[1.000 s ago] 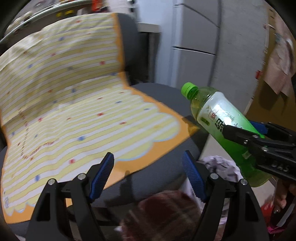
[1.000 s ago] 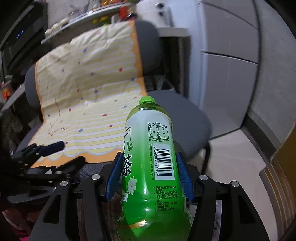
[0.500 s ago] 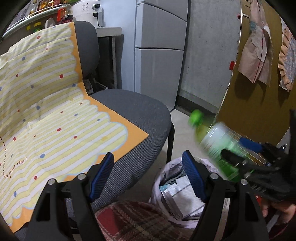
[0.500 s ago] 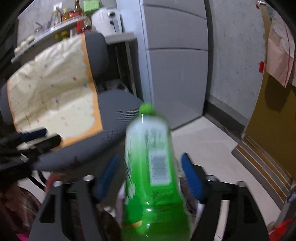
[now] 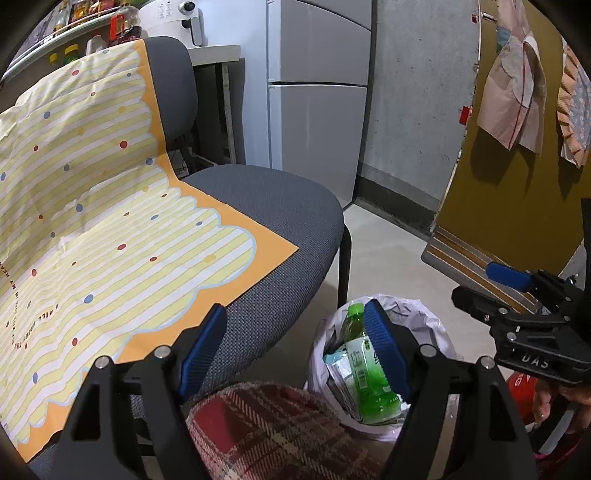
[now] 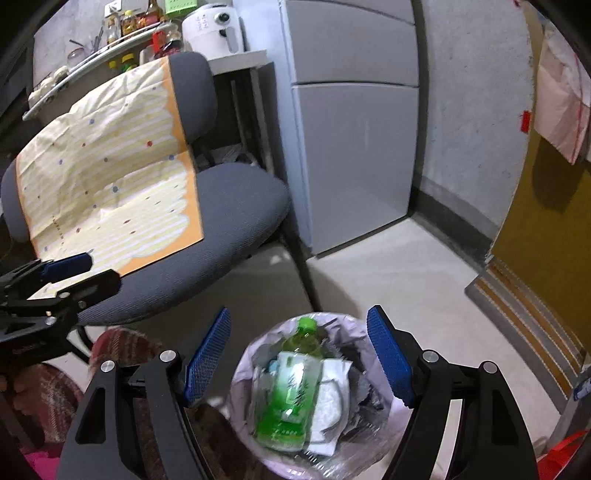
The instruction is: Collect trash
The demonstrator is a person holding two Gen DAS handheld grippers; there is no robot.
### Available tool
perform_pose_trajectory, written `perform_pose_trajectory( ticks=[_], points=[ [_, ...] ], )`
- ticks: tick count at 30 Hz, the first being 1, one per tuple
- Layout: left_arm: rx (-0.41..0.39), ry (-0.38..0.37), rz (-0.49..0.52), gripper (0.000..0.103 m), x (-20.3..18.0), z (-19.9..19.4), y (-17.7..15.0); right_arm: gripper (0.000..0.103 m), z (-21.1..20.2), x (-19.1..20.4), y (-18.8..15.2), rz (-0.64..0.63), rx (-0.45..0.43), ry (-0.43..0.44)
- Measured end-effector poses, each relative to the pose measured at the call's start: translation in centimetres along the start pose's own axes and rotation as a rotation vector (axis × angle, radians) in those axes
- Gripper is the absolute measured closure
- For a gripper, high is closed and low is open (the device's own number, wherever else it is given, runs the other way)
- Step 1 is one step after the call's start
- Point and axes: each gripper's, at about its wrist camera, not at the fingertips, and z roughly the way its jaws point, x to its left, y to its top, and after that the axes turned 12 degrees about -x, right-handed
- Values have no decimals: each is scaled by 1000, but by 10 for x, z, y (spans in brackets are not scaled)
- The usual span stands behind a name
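left wrist view looks down past the chair (image 5: 266, 206). right wrist view looks down over the trash bag (image 6: 384, 410). both share these.

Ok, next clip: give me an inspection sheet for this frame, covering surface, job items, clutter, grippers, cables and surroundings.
Surface: pale concrete floor, bare where visible.
Job's things: green plastic tea bottle lies on paper scraps inside the white-lined trash bin.
Clutter: yellow striped sheet draped over the grey fabric chair; plaid cloth in the foreground.
Grippers: left gripper open, empty; right gripper open, above the bin.
Cables: nothing seen.
Surroundings: grey fridge, white appliance, shelf of bottles.
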Motion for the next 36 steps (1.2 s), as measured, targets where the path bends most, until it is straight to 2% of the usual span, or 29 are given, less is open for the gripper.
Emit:
perform_pose_trajectory(
  ticks=[3,4,5,6,13,20,28,36],
  points=[
    [-1,0,14,20,-2,-9,2,25,-2,8,4,-9,44,37],
    [0,-1,16,14,-3,-14,3,22,-4,13,7,-32,61,46],
    [1,-4,18,7,-3,-18,4,21,-6,18,9,-39,53,53],
    [1,-8,19,6,-3,-23,4,19,-12,22,13,-58,51,55],
    [55,-6,25,7,-4,-54,5,11,-42,40,39,-129,62,86],
    [52,86,-31,7,13,-83,12,10,-62,65,55,-170,39,137],
    [87,180,-97,7,39,-72,5,10,-50,69,50,-178,64,93],
    [84,218,-127,7,48,-72,7,10,-50,62,51,-148,57,78]
  ],
)
